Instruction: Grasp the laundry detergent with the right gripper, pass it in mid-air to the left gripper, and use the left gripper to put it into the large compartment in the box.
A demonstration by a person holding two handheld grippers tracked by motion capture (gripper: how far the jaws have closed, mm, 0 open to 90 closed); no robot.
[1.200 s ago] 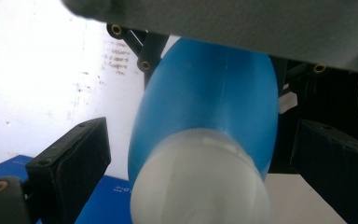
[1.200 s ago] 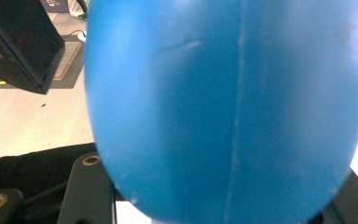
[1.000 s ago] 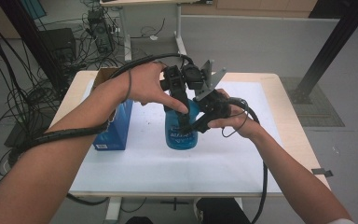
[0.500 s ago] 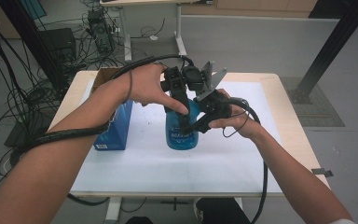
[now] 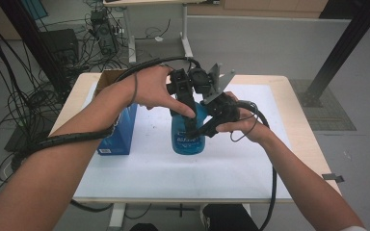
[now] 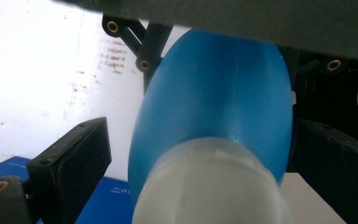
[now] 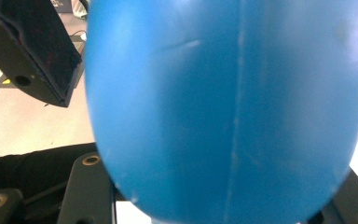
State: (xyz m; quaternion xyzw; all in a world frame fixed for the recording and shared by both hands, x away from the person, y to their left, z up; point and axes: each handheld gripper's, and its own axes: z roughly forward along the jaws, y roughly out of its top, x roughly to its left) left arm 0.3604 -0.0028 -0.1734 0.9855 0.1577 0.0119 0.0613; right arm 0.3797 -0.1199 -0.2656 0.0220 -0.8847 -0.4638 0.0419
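Blue bottle upright, right gripper clamping its side

We see a grey floor around the pale wooden counter; tangled black cables lie left, a black post stands far right.

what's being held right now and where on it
The right gripper is shut on the blue bottle, clamping its rounded body. The left gripper straddles the white cap with its jaws open, not gripping.

Blue box on white mat, cardboard box behind.
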